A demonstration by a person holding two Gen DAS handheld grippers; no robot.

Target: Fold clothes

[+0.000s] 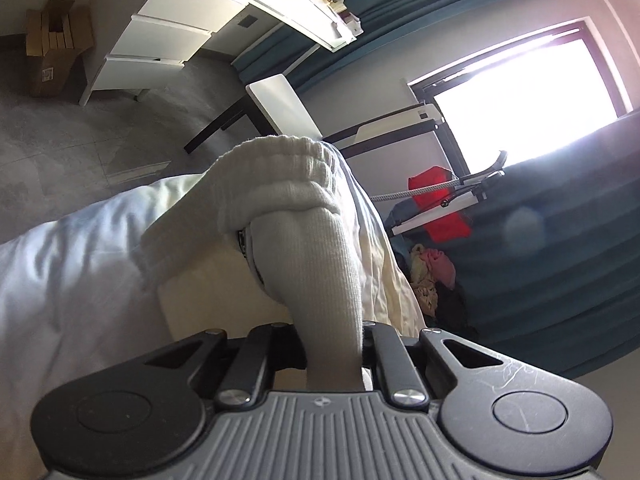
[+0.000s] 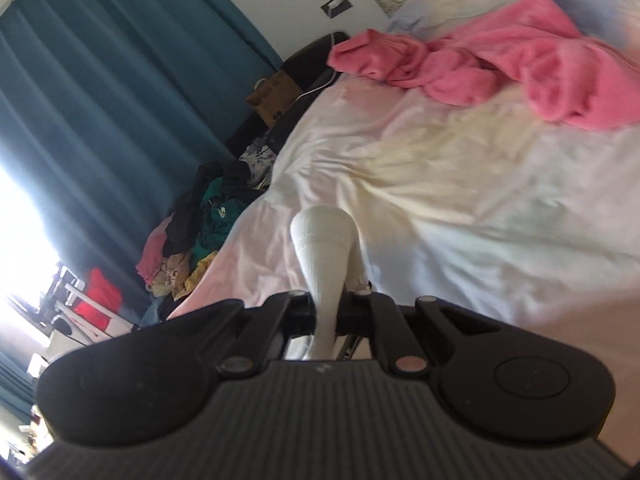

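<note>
Between claws: white ribbed sock (image 1: 320,248) (cuff bunched).

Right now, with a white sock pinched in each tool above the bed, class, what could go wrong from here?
1. The left tool grips only a narrow part of the white sock; its bunched cuff end could pull it loose.
2. The right tool holds its sock by a thin pinch, so it may slip onto the bed sheet.
3. The pink garment lies crumpled on the sheet and could tangle with a dropped sock.
</note>
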